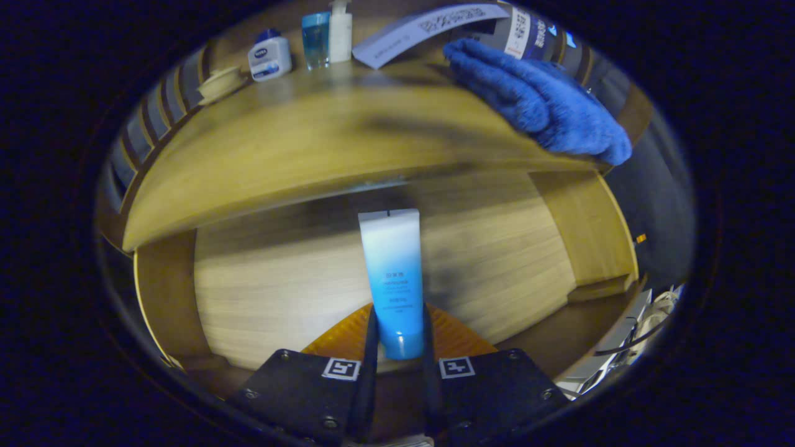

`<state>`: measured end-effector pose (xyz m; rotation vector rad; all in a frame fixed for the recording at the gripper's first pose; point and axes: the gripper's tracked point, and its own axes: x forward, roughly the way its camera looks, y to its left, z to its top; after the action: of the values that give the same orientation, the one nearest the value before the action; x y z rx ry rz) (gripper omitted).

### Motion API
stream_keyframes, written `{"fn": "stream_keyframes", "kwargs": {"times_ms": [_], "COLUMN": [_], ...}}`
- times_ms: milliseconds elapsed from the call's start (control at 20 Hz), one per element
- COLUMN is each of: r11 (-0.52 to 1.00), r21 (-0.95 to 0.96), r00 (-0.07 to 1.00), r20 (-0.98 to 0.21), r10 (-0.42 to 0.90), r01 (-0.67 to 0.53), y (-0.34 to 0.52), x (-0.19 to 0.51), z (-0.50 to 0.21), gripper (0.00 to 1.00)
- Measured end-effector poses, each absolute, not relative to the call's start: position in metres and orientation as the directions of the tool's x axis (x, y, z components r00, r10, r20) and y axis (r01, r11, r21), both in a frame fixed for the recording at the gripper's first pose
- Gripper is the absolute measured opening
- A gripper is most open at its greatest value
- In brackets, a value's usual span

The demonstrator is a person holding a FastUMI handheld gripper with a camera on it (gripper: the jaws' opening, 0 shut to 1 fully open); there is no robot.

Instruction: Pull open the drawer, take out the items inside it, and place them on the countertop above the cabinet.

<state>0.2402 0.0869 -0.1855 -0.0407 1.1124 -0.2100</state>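
- The gripper (pixel 399 338) has its two fingers pressed on the cap end of a blue-and-white tube (pixel 392 279), one on each side; the tube stands upright between them, crimped end up.
- Behind the tube lies the open drawer (pixel 279 292), its pale wooden bottom bare around the tube, with side walls at left and right.
- The tube's top reaches just below the front edge of the countertop (pixel 279 155), which overhangs the drawer.
- The middle and front of the countertop are bare wood.
- A blue towel (pixel 540 99) lies at the countertop's right end, draping over the right front corner.
- Along the back edge stand a small white jar with a blue lid (pixel 269 56), a clear blue bottle (pixel 316 38) and a white pump bottle (pixel 340 31).
- A small cream dish (pixel 220 82) sits at the left back corner.
- A slatted wall runs behind the countertop's left edge.
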Motion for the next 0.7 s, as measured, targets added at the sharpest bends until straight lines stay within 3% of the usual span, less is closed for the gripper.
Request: {"fn": "stream_keyframes", "kwargs": {"times_ms": [450,700], "r11": [0.944,0.94], "r21": [-0.277,-0.247], "r00": [0.54,0.642], "r20": [-0.774,-0.686], "r10": [-0.33,-0.342], "r01": [0.18,0.237], "y": [0.075,0.073], "x": [0.222,0.237], "z": [-0.097,-0.048], "gripper": [0.32,0.32]}}
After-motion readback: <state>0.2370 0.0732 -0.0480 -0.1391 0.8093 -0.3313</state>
